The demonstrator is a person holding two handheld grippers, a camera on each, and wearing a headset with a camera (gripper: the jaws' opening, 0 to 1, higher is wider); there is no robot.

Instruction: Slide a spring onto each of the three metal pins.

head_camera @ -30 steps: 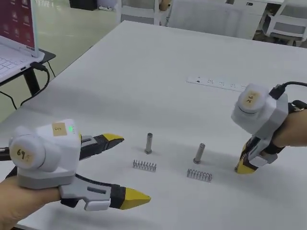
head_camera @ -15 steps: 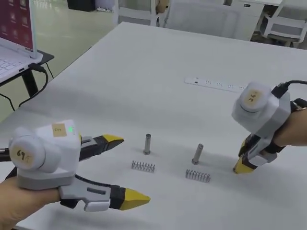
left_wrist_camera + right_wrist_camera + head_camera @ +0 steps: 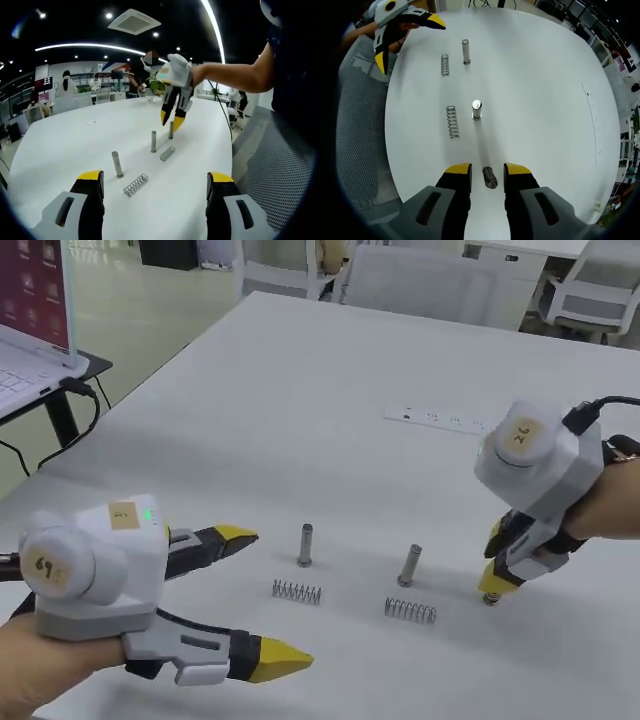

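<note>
Left hand-held gripper [image 3: 267,594]: round cap handwritten "69"; jaws wide apart, empty. Right hand-held gripper [image 3: 488,169]: cap mark not legible; jaws narrow, flanking without touching an upright steel coil spring [image 3: 490,177] on the white worktop [image 3: 330,410]. Left grey metal pin [image 3: 305,543] and middle grey metal pin [image 3: 408,564] stand bare, with a loose spring [image 3: 297,591] and a second loose spring [image 3: 410,611] lying just beside them.

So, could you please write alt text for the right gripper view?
The right gripper's open jaws straddle a spring seated on the nearest metal pin. Beyond stand a middle pin and a far pin, both bare, each beside a loose spring on the white table.
</note>
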